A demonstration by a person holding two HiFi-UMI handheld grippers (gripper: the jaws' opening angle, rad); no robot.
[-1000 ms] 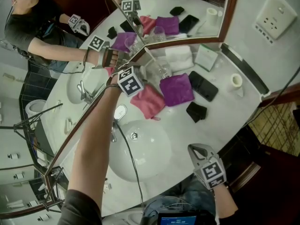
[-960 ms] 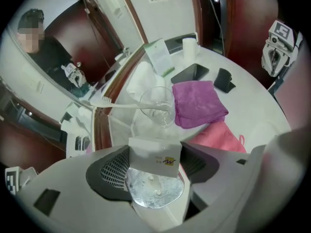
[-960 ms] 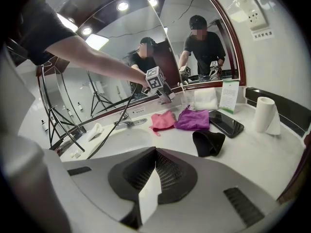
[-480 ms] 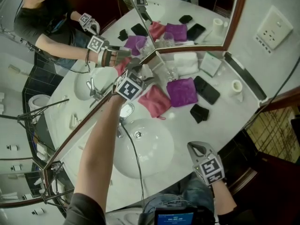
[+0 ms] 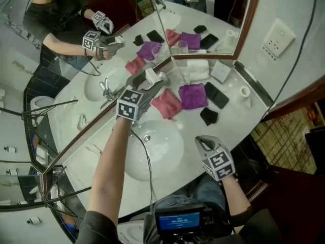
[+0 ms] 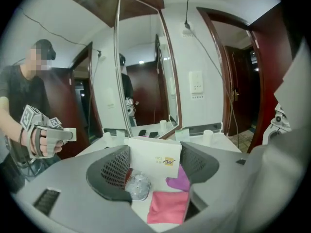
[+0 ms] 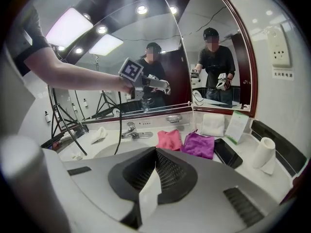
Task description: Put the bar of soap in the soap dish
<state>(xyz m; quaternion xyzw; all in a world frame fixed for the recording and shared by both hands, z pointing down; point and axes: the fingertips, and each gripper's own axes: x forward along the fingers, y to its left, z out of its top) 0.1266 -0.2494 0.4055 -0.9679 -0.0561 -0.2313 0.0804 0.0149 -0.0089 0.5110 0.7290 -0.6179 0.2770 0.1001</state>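
While the left gripper [image 6: 154, 152] hangs above the white washstand counter [image 5: 238, 116], its jaws stand wide apart. They press from both sides on the white cardboard-boxed bar of soap [image 6: 156, 166], which sits upright between the dark ribbed pads, a small printed mark facing the camera. Just below the box, past the lower edge of the left-hand pad, the shiny silver-coloured metal soap dish [image 6: 137, 186] lies on the counter, apart from the soap. Beneath the jaws a pink folded cloth [image 6: 167, 207] lies flat, and a purple satin cloth [image 6: 181, 177] shows beyond it beside the right-hand pad. The right gripper [image 7: 156, 153] is held near the counter's front edge, beside the white oval basin [image 5: 152, 151], with its jaws closed tight on each other and gripping nothing. Ahead of those jaws the chrome tap [image 7: 130, 130] stands to the left, the two cloths straight ahead, and a flat black phone [image 7: 226, 154] to the right.
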